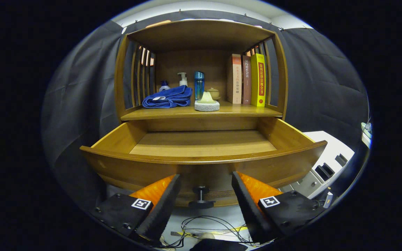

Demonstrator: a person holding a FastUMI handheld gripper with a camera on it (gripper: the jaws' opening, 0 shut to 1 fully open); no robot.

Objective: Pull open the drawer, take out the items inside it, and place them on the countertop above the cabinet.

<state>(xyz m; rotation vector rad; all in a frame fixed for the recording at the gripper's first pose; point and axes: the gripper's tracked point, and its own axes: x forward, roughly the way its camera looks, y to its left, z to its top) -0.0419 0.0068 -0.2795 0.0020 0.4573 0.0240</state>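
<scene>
Drawer [201,148] is seen pulled out, just ahead of and above the hand-held gripper [205,181]; its long axis runs crosswise to the fingers. Visible drawer floor looks bare; the strip right behind the front panel is hidden, so full emptiness cannot be confirmed. Drawer knob [201,196] sits between the fingers, slightly beyond the tips, untouched by either. Hand-held gripper is spread wide, nothing pinched. Beyond the drawer, on the surface [243,111] over it, items are already laid: folded blue towel [168,97] toward the left finger's side, sponge block with a pale soap-like lump [207,103] roughly straight ahead, blue bottle [199,84], pump bottle [182,78], small lidded jar [214,92] behind them, books [248,80] standing toward the right finger's side. Task is judged at or near the end. If anything is left, it would be reached by lifting up over the front panel and straight forward. Cables [208,226] lie on the floor under the gripper.
</scene>
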